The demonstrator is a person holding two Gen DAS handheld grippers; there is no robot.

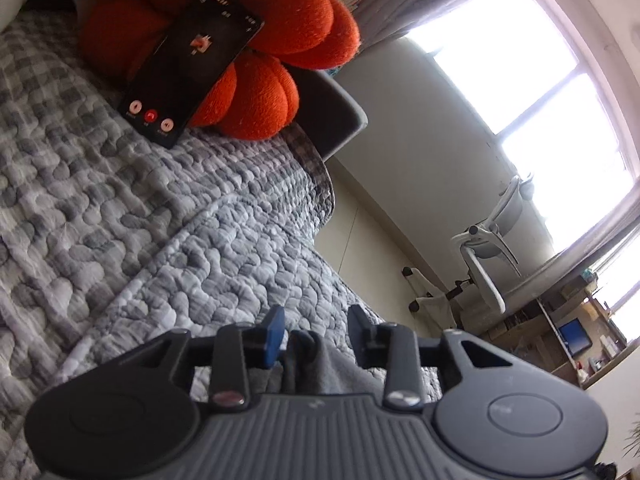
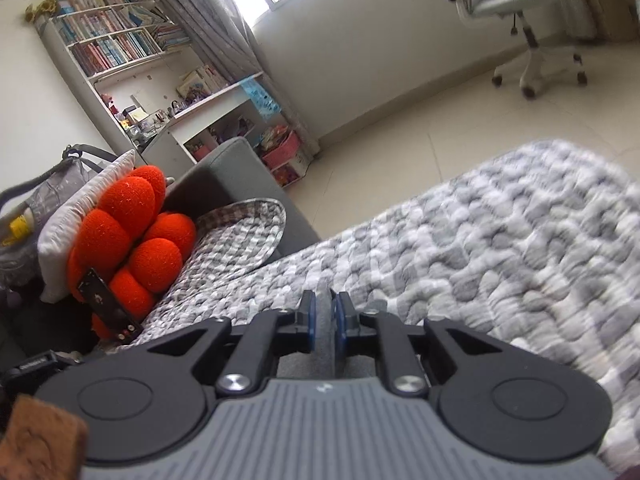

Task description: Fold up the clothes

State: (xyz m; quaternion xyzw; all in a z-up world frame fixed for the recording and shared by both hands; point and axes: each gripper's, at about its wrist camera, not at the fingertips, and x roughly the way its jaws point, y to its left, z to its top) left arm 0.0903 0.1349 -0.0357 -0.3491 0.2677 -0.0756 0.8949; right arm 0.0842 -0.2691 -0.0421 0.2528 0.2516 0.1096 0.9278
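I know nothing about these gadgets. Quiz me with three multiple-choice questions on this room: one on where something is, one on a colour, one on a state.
1. The phone leans against: A the cushion; B the chair; C the bookshelf.
2. The cushion is: A blue; B orange-red; C green.
3. The right gripper has its jaws: A wide apart and empty; B closed on grey cloth; C closed on the phone.

Answers: 1 A, the phone stands propped on the cushion. 2 B, it looks bright orange-red in both views. 3 B, the grey cloth sits pinched between the blue pads.

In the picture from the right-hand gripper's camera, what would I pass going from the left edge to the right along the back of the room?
Bookshelf → grey curtain → white wall below the window → white office chair.
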